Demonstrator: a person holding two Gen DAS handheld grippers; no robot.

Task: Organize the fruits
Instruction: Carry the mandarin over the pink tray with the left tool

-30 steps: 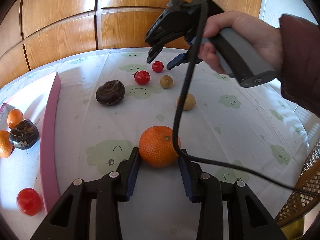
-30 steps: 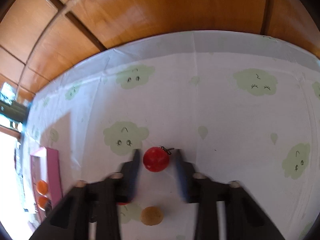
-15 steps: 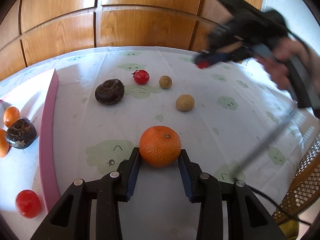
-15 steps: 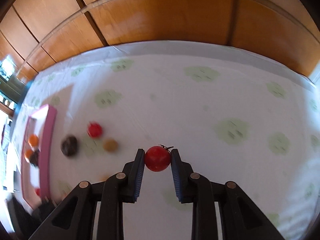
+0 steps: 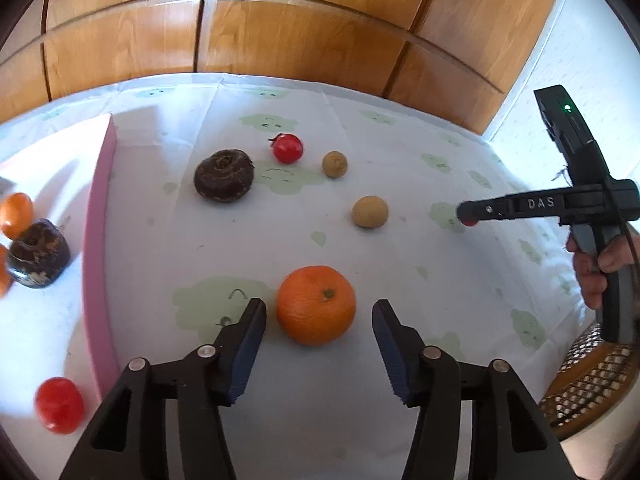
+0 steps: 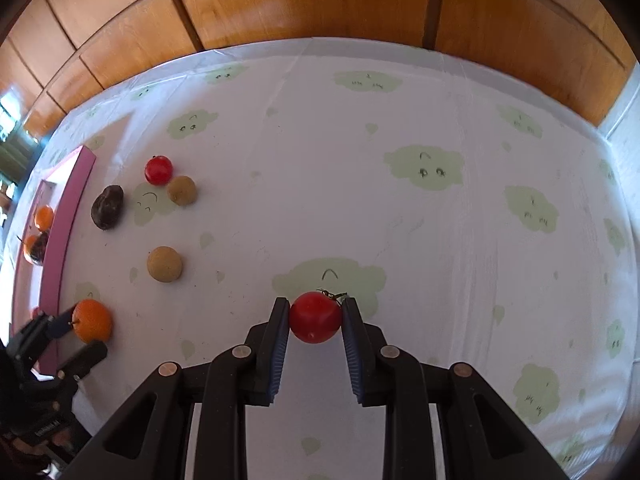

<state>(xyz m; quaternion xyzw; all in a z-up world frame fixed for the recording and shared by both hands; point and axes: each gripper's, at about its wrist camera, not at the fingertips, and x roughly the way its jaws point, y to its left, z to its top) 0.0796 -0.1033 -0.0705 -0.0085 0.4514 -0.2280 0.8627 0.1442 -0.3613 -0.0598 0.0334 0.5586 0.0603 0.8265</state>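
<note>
My right gripper (image 6: 315, 316) is shut on a red cherry tomato (image 6: 315, 317) and holds it above the tablecloth; it also shows at the right of the left wrist view (image 5: 467, 216). My left gripper (image 5: 318, 320) is open, its jaws apart on either side of an orange (image 5: 316, 305) that rests on the cloth. A pink tray (image 5: 98, 240) at the left holds small oranges (image 5: 16, 209), a dark fruit (image 5: 38, 254) and a red tomato (image 5: 59, 405).
On the cloth lie a dark fruit (image 5: 224, 175), a second red tomato (image 5: 287, 148) and two brown round fruits (image 5: 335, 164) (image 5: 369, 211). A wooden wall (image 5: 240, 28) backs the table. A wicker chair (image 5: 588, 384) stands at the right edge.
My left gripper has opened off the orange. My right gripper closed on the cherry tomato, lifted it and swung away to the right.
</note>
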